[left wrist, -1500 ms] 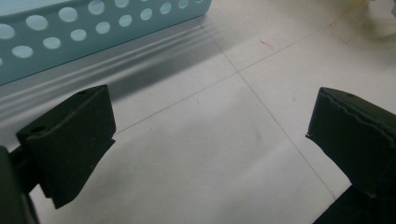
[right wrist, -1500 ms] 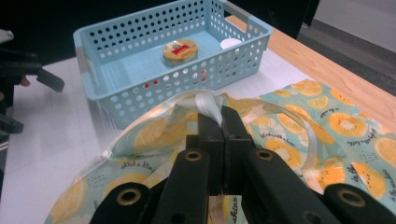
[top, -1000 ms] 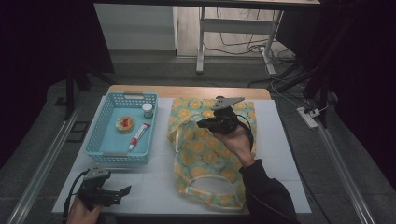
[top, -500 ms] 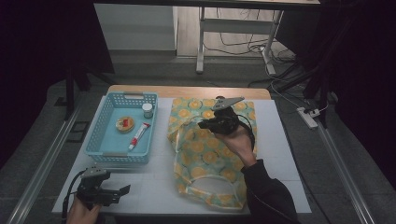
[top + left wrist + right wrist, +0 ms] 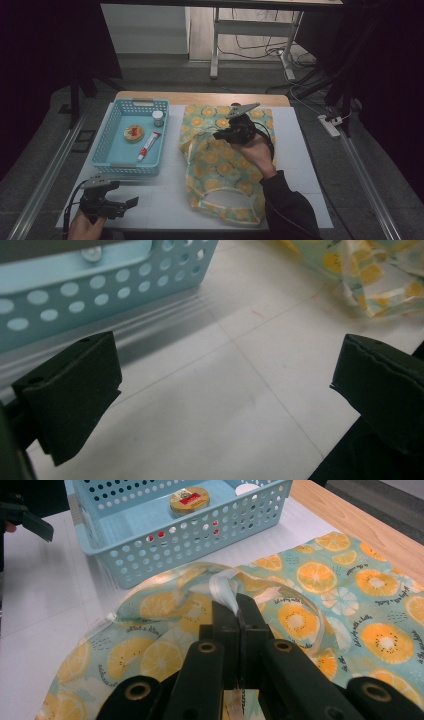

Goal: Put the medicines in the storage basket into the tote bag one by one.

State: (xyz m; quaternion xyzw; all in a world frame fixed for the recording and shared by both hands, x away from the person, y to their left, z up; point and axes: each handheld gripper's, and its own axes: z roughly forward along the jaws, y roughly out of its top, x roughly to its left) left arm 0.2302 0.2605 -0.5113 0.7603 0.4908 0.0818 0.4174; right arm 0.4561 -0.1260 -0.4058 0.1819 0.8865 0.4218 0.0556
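On table: 1 basket (image 5: 131, 161), 3 items inside | right tool (image 5: 236, 611) clamped on 1 bag (image 5: 220, 165) | left tool (image 5: 225, 385) apart

The left tongs (image 5: 225, 405) stand wide apart over the white table (image 5: 240, 390), near a blue basket (image 5: 100, 285).

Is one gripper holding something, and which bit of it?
Yes. The right gripper is shut on the orange-print bag, pinching its pale handle strap. The left gripper is open, holding nothing.
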